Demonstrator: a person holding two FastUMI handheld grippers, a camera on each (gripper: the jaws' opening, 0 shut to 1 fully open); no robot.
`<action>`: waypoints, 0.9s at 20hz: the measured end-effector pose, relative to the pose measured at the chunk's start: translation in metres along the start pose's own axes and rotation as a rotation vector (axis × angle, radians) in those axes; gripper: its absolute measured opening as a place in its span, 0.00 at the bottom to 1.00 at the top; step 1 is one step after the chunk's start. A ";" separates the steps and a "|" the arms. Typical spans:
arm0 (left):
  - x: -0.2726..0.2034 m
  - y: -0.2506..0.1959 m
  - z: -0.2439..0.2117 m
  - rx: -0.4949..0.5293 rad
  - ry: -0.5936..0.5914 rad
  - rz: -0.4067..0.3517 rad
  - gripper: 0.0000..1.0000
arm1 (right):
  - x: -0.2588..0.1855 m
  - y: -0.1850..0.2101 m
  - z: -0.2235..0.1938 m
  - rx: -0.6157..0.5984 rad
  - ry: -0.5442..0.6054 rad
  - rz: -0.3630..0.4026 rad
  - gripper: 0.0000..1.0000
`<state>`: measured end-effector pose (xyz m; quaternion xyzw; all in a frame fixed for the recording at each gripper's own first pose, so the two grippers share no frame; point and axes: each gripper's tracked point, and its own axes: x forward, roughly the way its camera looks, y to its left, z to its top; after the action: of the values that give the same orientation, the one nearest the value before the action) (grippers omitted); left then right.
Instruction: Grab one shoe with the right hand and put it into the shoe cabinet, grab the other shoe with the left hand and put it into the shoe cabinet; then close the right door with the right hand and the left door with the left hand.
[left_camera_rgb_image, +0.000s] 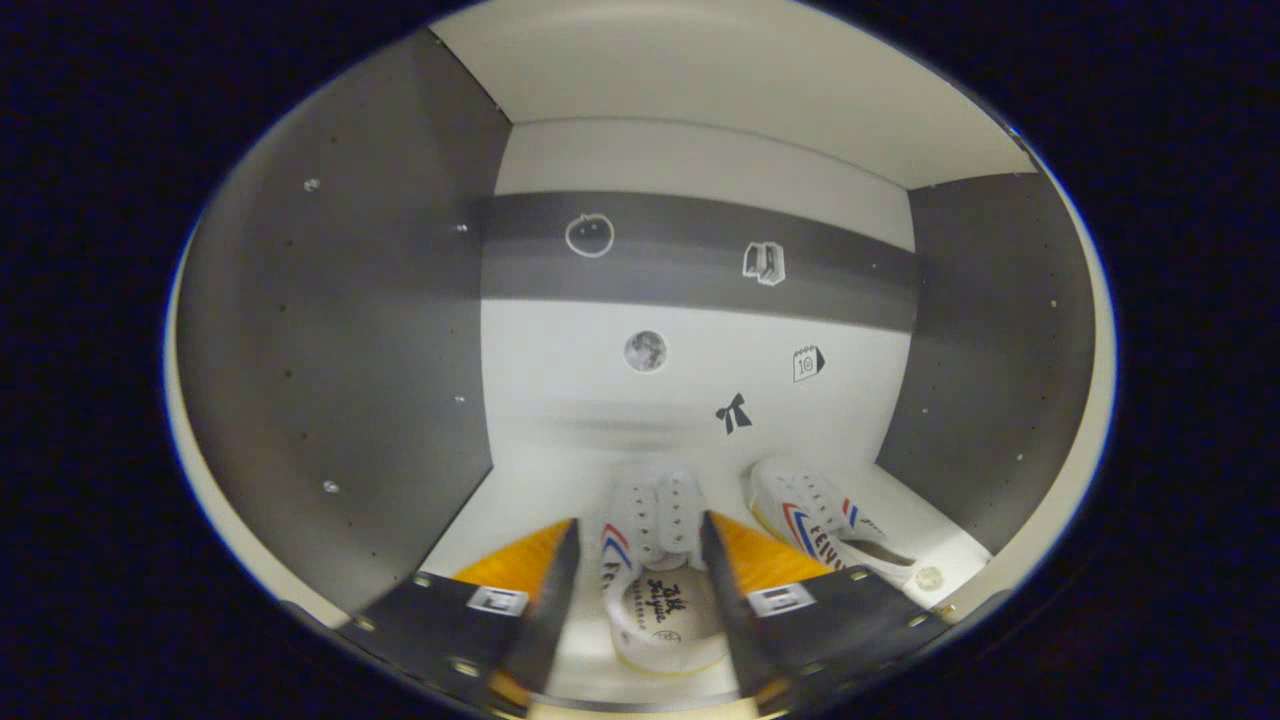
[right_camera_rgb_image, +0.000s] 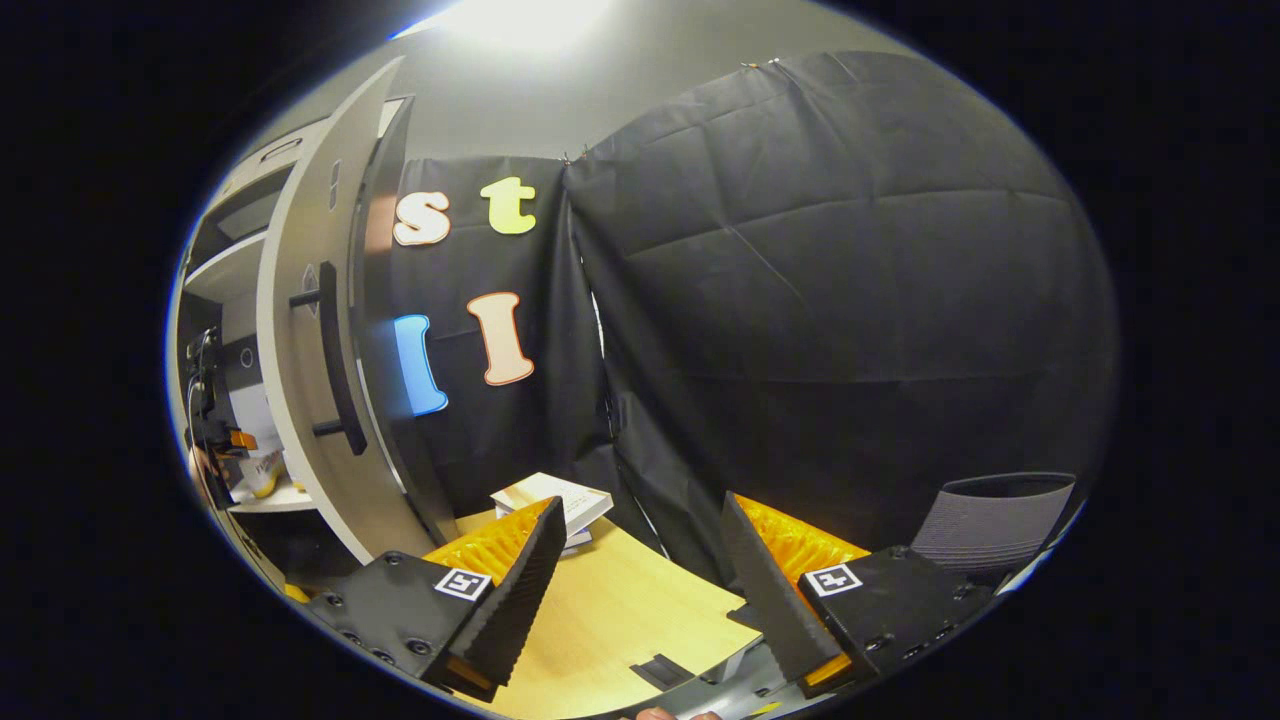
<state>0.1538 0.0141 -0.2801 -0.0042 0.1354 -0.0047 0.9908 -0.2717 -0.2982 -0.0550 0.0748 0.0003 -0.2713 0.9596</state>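
Left gripper view: the left hand-held gripper (left_camera_rgb_image: 640, 590) straddles, fingers spread, a white canvas sneaker (left_camera_rgb_image: 655, 585) on the white shoe cabinet shelf (left_camera_rgb_image: 520, 500), its mate (left_camera_rgb_image: 830, 530) lower right. Right gripper view: the right hand-held gripper (right_camera_rgb_image: 640, 590) hangs open and empty; grey cabinet door (right_camera_rgb_image: 320, 330), upper left, awaits closing.

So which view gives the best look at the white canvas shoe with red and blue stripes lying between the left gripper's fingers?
The left gripper view: the white canvas shoe with red and blue stripes lies close between the fingers. The right gripper view shows a pale shoe, too small to identify.
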 end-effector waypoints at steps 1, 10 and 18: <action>-0.010 0.001 -0.002 0.016 -0.005 0.002 0.94 | 0.004 -0.001 0.008 0.009 -0.011 0.002 0.98; -0.170 -0.012 0.047 0.130 -0.217 -0.043 0.91 | 0.055 0.029 0.078 -0.072 -0.043 0.199 0.98; -0.264 -0.026 0.047 0.050 -0.299 -0.011 0.90 | 0.084 0.083 0.123 -0.128 -0.083 0.393 0.98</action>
<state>-0.0882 -0.0087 -0.1642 0.0190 -0.0137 -0.0129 0.9996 -0.1617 -0.2893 0.0748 0.0008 -0.0368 -0.0814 0.9960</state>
